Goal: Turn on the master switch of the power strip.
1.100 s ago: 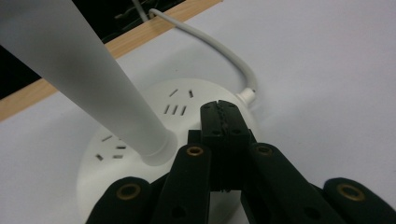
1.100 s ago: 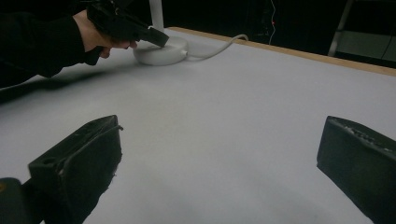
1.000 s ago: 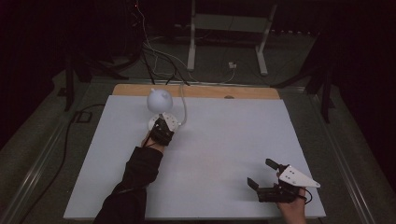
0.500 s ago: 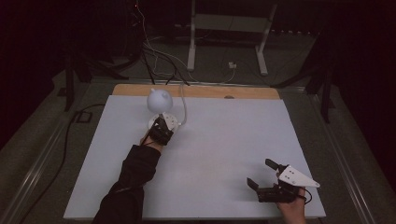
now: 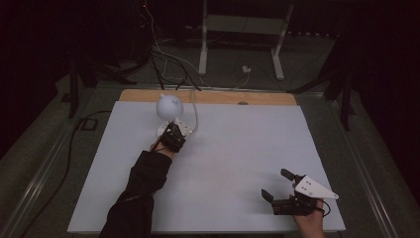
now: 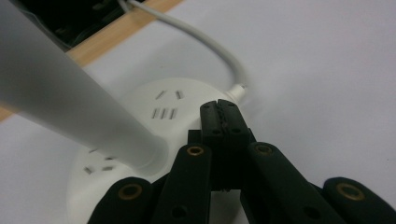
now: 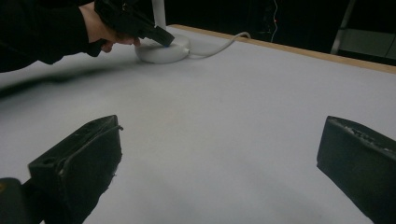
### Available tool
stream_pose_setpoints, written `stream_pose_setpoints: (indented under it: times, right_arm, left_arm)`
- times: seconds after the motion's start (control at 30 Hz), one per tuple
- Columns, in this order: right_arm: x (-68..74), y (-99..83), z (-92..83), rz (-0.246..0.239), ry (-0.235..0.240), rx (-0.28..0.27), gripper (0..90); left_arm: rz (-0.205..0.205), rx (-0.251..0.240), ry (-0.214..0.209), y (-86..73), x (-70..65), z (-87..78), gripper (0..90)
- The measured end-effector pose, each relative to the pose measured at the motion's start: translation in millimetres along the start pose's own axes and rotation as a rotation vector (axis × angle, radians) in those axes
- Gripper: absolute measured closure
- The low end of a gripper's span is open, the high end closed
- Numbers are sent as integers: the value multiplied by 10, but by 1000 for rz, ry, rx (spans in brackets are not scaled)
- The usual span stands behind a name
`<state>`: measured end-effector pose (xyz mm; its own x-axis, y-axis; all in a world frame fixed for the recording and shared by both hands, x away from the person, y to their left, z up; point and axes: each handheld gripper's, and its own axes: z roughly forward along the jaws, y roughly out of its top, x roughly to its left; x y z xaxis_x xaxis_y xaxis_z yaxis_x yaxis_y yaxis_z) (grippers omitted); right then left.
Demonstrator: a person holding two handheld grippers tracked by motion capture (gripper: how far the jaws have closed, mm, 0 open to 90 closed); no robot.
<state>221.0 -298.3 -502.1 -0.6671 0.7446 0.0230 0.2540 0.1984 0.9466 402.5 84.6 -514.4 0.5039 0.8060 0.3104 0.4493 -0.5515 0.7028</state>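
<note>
A white desk lamp with a round flat base [image 5: 173, 130], a slim white stem and a rounded white head [image 5: 169, 106] stands in the upper left of the high view, on the wide white desk [image 5: 237, 148] near its far wooden edge strip [image 5: 208, 96]. A white cable [image 5: 194, 116] leaves the base on its right side and curves away over that wooden strip toward the dark floor beyond.

The left claw [image 5: 174, 134] sits over the lamp base in the high view, with a hand and a black sleeve [image 5: 143, 183] reaching up to it from the bottom left of the frame. In the left gripper view the left claw [image 6: 223, 116] has its two black jaws pressed together, tips meeting with nothing between them, and the tips rest on or just above the top face of the round base [image 6: 140, 135], close to where the cable plug [image 6: 237, 88] enters it. Whether the tips actually touch the base cannot be told. The blurred white stem [image 6: 65, 102] crosses the left of that frame, and small groups of slots mark the base around it.

The right claw [image 5: 281, 184] lies low at the bottom right of the high view, well apart from the lamp, held by a hand [image 5: 309, 223] at the frame's bottom edge. In the right gripper view its jaws stand wide apart, holding nothing, with bare white desk [image 7: 224, 130] between them; the lamp base [image 7: 163, 50] and the other gripper show at the upper left.
</note>
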Motion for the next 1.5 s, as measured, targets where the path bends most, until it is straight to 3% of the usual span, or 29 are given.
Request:
stream_pose_setpoints:
  times: [0.1,0.2,0.33,0.5,0.6,0.77,0.93,1.37,1.4,1.47,1.5]
  right_arm:
    - [-3,0,-4,1,-2,-1,0]
    - [1,3,-15,-4,-3,-1,0]
    - [-7,-3,-24,2,-2,-1,0]
    - [-2,4,-32,2,-4,-7,0]
    - [-1,2,-26,3,-2,-5,0]
    - [-16,-1,-23,7,-6,-3,0]
    - [-27,-7,-30,14,-9,-4,0]
    - [-16,1,-33,9,-8,-8,0]
    - [-17,1,-33,11,-8,-8,0]
    - [-18,2,-36,11,-10,-9,0]
    - [-17,3,-38,11,-10,-11,0]
  left_arm:
    - [30,15,51,24,-46,25,900]
    - [-3,15,28,31,-26,26,900]
    - [13,23,27,28,-35,25,900]
    - [-13,7,5,6,-6,23,900]
    - [34,25,-4,48,-26,13,900]
    - [8,2,-51,109,26,-47,900]
    - [-25,-32,-72,171,95,-179,900]
    - [-84,-14,-124,141,110,-303,897]
    - [-85,-11,-128,142,108,-309,833]
    - [-81,0,-135,145,100,-320,815]
    - [-82,4,-144,147,97,-329,758]
